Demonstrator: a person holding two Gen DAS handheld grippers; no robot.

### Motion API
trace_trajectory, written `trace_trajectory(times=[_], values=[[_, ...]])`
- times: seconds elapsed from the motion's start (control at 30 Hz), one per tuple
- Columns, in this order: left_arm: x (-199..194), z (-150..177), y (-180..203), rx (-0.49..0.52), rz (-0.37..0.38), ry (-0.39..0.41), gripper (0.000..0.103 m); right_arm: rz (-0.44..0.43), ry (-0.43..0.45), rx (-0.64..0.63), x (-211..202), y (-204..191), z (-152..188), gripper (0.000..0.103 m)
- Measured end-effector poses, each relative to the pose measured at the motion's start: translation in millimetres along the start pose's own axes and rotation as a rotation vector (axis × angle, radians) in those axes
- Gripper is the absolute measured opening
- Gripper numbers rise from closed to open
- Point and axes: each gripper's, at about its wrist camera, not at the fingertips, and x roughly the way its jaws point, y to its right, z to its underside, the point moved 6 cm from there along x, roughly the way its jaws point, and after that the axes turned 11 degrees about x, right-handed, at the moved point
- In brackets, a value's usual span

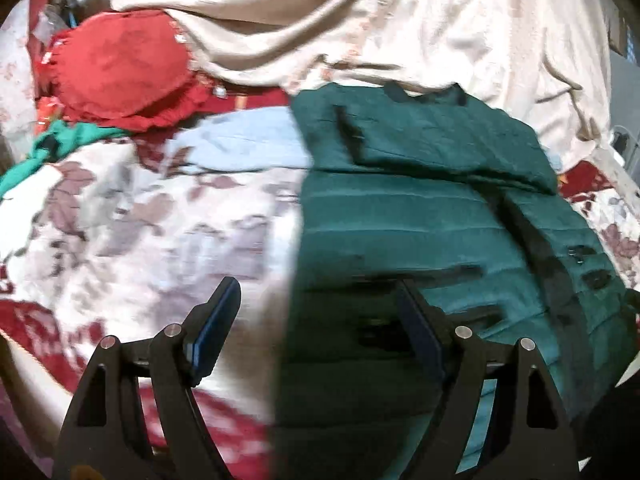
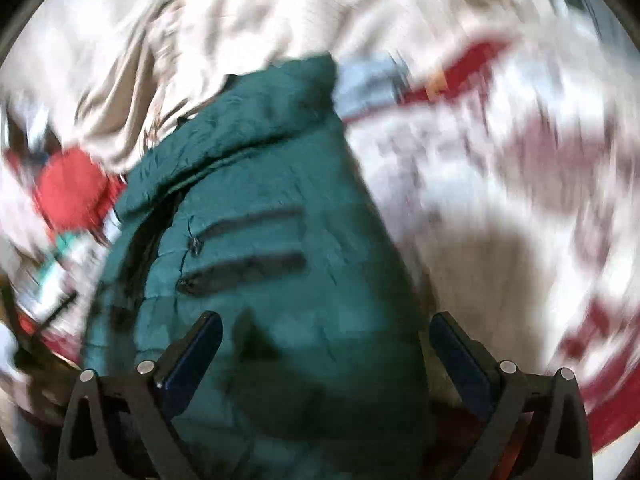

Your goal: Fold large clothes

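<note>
A dark green quilted jacket (image 1: 420, 216) with black zips lies on a floral bedspread, partly folded, one flap laid across its top. My left gripper (image 1: 316, 288) is open and empty, hovering over the jacket's left edge. In the right wrist view the same jacket (image 2: 272, 240) fills the centre, its black pocket zips (image 2: 248, 264) showing. My right gripper (image 2: 324, 324) is open and empty just above the jacket's lower part. The right wrist view is blurred by motion.
The floral red-and-white bedspread (image 1: 140, 220) lies under everything. A crumpled beige sheet (image 1: 320, 20) lies at the far side. A red garment (image 1: 120, 68) and a bright green cloth (image 1: 60, 144) lie at the far left.
</note>
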Motion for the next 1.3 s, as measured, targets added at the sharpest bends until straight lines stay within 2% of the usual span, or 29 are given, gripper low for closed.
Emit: trace_trajectory(times=[0.1, 0.17, 0.3, 0.47, 0.63, 0.7, 0.77, 0.8, 0.87, 0.97, 1.07, 1.17, 1.27, 1.3], values=[[22, 21, -20, -0.012, 0.011, -0.070, 0.080, -0.029, 0.008, -0.045, 0, -1, 5, 0.103], [37, 39, -25, -0.072, 0.055, -0.121, 0.080, -0.055, 0.010, -0.064, -1, -6, 9, 0.103], [33, 44, -28, -0.131, 0.086, -0.088, 0.080, -0.174, -0.005, -0.076, -1, -17, 16, 0.103], [35, 48, -31, -0.177, 0.120, -0.084, 0.081, -0.138, 0.019, -0.124, 8, -15, 21, 0.103], [23, 56, -28, -0.197, 0.149, -0.095, 0.081, -0.059, -0.002, -0.181, 12, -24, 21, 0.101], [17, 62, -28, -0.219, 0.168, -0.094, 0.081, -0.126, 0.021, -0.174, 3, -29, 18, 0.095], [7, 68, -27, -0.248, 0.217, -0.078, 0.081, -0.194, 0.053, -0.168, -8, -33, 14, 0.094], [2, 72, -24, -0.272, 0.287, -0.076, 0.081, -0.210, 0.057, -0.156, -9, -33, 13, 0.094], [-2, 77, -19, -0.302, 0.364, -0.088, 0.081, -0.219, 0.016, -0.092, -1, -24, 13, 0.094], [0, 83, -6, -0.268, 0.400, -0.134, 0.081, -0.249, -0.012, -0.041, 6, -21, 13, 0.095], [1, 78, 5, -0.230, 0.421, -0.134, 0.084, -0.223, -0.021, -0.067, 13, -24, 16, 0.097], [6, 67, 13, -0.240, 0.543, -0.112, 0.084, -0.196, -0.018, -0.114, 16, -29, 21, 0.101], [14, 62, 22, -0.233, 0.614, -0.130, 0.084, -0.171, -0.013, -0.136, 18, -32, 22, 0.103], [9, 59, 25, -0.225, 0.641, -0.111, 0.084, -0.173, -0.013, -0.134, 18, -30, 22, 0.103]])
